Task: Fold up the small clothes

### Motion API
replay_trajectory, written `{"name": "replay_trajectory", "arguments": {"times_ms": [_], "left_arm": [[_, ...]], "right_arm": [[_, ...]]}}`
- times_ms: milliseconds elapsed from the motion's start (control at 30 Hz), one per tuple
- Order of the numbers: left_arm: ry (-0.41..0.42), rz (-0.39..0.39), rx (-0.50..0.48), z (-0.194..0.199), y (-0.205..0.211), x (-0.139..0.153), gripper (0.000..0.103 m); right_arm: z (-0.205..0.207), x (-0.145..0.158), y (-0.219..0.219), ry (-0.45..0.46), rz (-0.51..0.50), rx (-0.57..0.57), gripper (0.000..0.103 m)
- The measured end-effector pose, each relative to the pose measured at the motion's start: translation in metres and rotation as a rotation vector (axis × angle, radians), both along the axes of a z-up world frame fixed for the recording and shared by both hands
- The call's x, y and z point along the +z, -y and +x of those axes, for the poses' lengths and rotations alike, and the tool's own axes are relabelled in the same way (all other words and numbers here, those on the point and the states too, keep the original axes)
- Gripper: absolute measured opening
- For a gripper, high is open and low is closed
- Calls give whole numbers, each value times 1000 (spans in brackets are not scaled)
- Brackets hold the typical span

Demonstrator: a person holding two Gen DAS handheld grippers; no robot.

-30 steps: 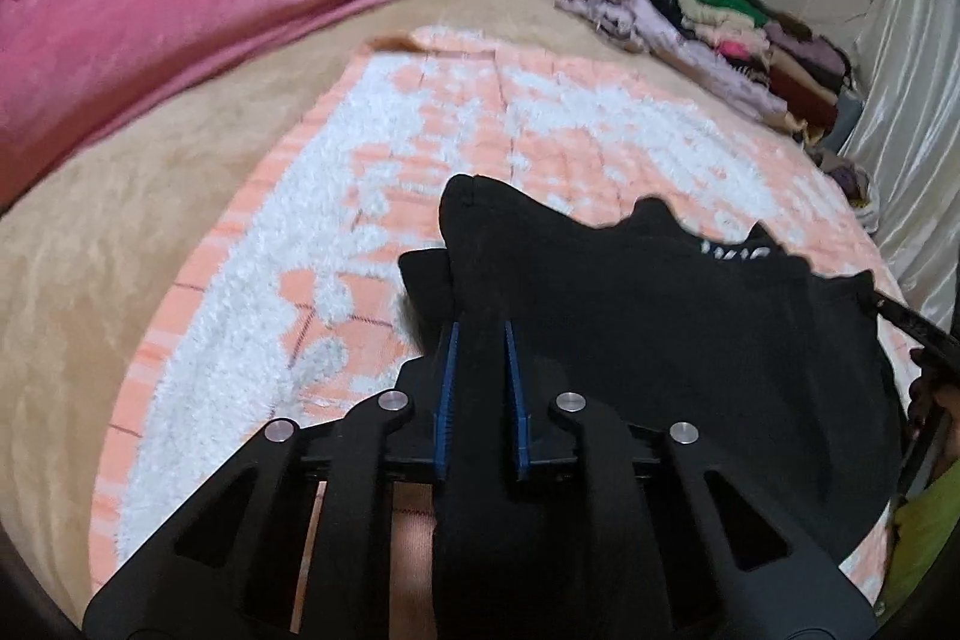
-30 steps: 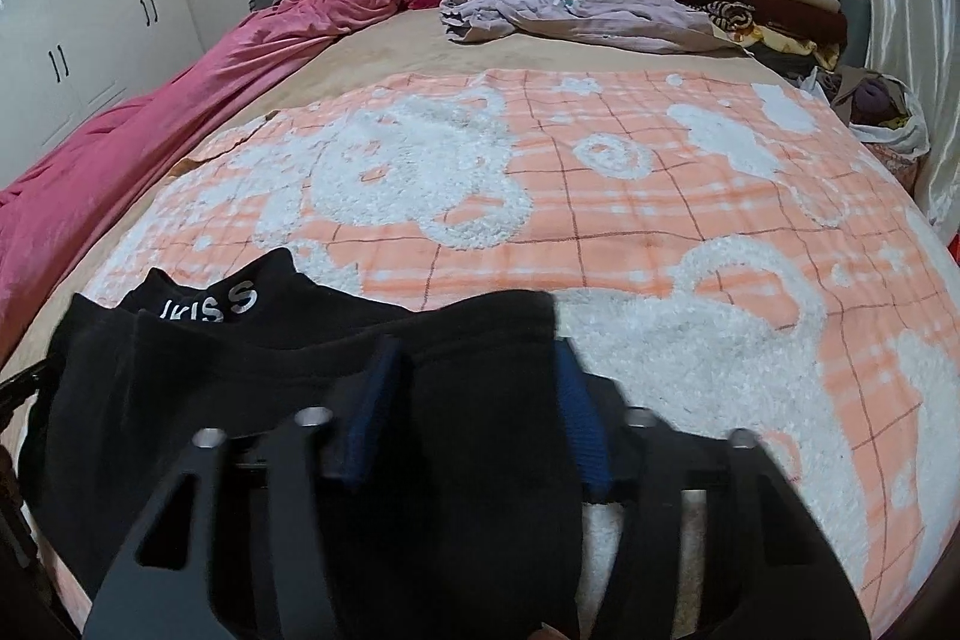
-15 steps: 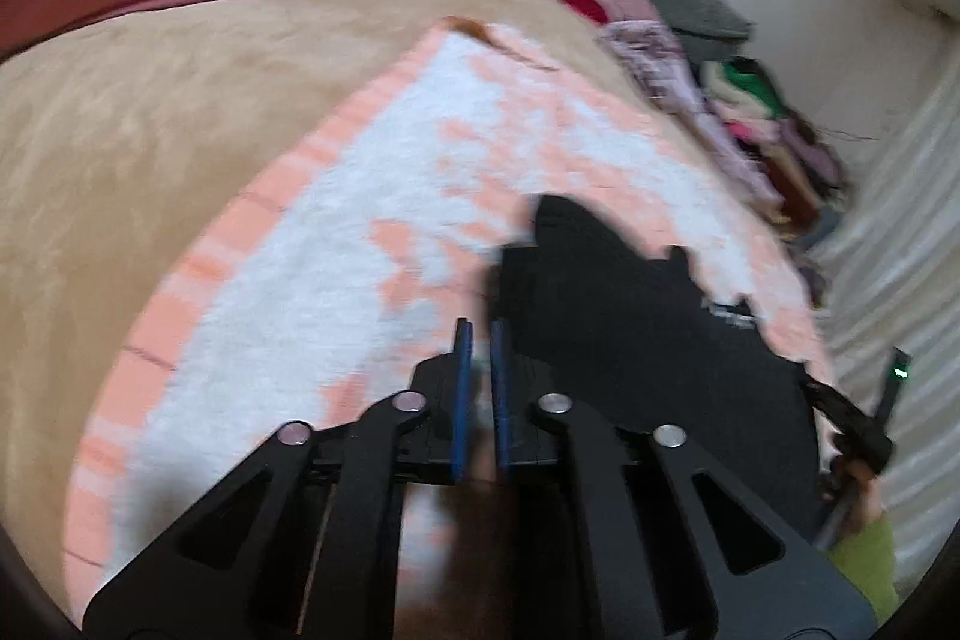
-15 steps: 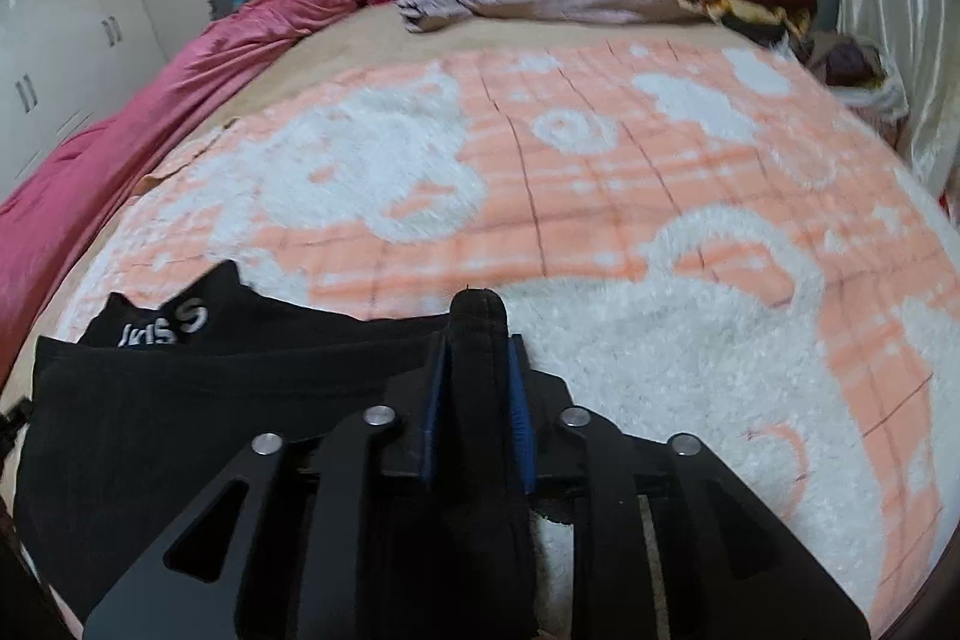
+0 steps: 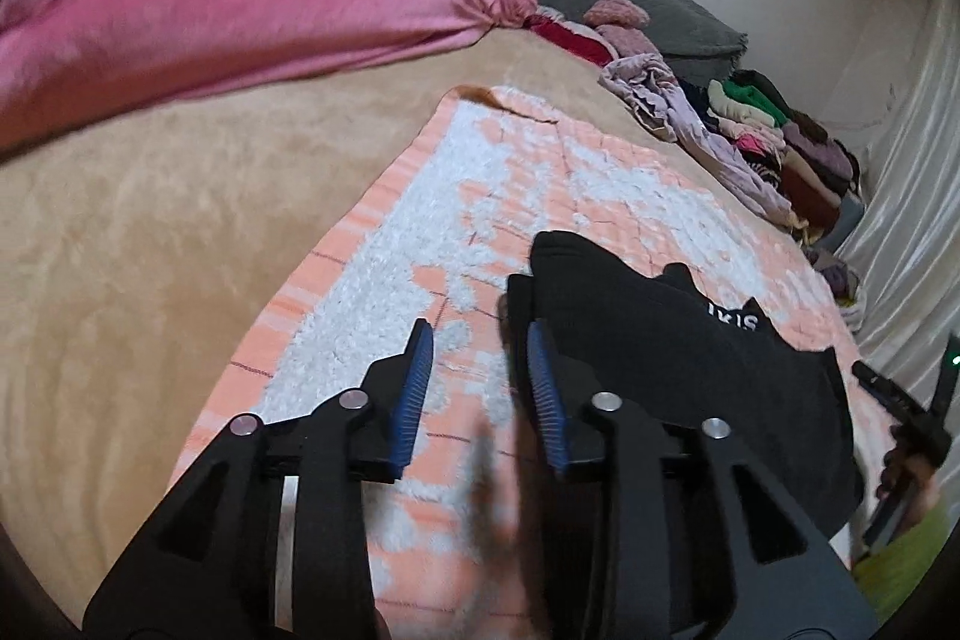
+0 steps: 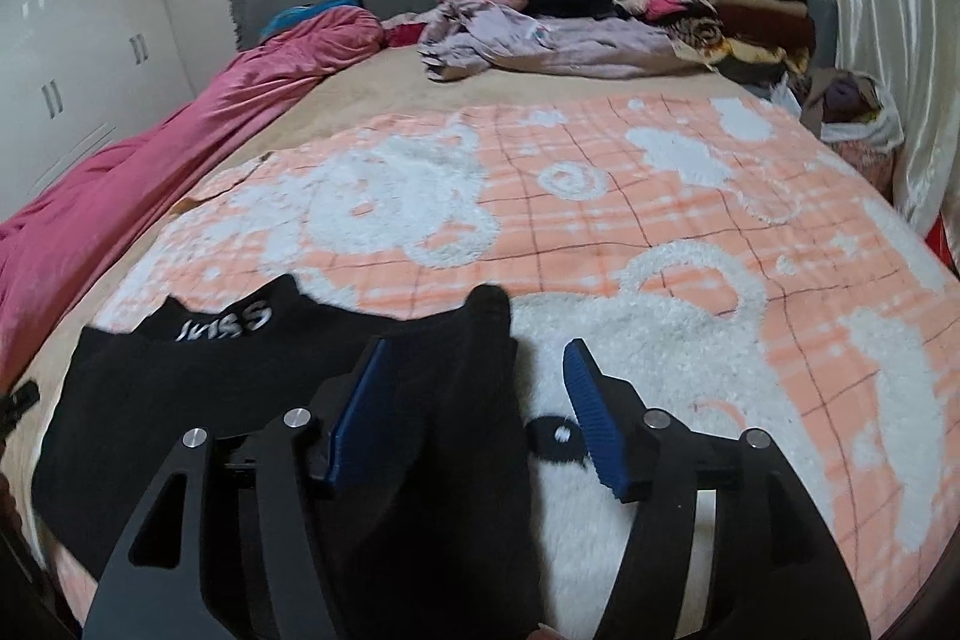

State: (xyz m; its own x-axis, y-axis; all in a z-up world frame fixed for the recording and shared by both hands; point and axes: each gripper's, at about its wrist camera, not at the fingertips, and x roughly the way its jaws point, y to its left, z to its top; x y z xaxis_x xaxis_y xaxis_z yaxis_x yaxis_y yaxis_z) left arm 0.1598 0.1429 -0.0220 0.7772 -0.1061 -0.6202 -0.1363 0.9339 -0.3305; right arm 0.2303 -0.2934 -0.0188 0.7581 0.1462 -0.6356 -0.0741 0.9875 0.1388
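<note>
Looking along your left hand-held gripper (image 5: 480,370), you have its blue pads spread apart with nothing between them. The black garment (image 5: 678,376) lies flat on the orange-and-white blanket (image 5: 420,256), just right of the right pad, its near-left corner touching or almost touching that pad; blur makes it hard to say which. White lettering sits at the garment's far edge. Judging from this, the garment is laid out and released, and a fold is the step in hand.

Turning to the right wrist view, your right hand-held gripper (image 6: 474,400) is also spread wide, pinching nothing. The black garment (image 6: 198,388) lies on the blanket (image 6: 600,220) to the left, and a raised strip of it runs up between the pads, nearer the left one. Unsorted clothes (image 6: 690,10) are piled at the far end of the bed, well apart from the work.

Your next move probably calls for closing each tool on an edge, both at the same side, then carrying that side across evenly so it lands without bunching.
</note>
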Motion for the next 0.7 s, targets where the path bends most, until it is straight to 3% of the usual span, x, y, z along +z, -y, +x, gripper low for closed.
{"name": "replay_trajectory", "arguments": {"times_ms": [400, 700], "left_arm": [[-8, 80, -88, -19, 45, 11, 60], [-58, 124, -168, -24, 74, 1, 64]], "right_arm": [[-62, 7, -23, 28, -46, 85, 73], [-85, -15, -39, -37, -64, 141, 73]]}}
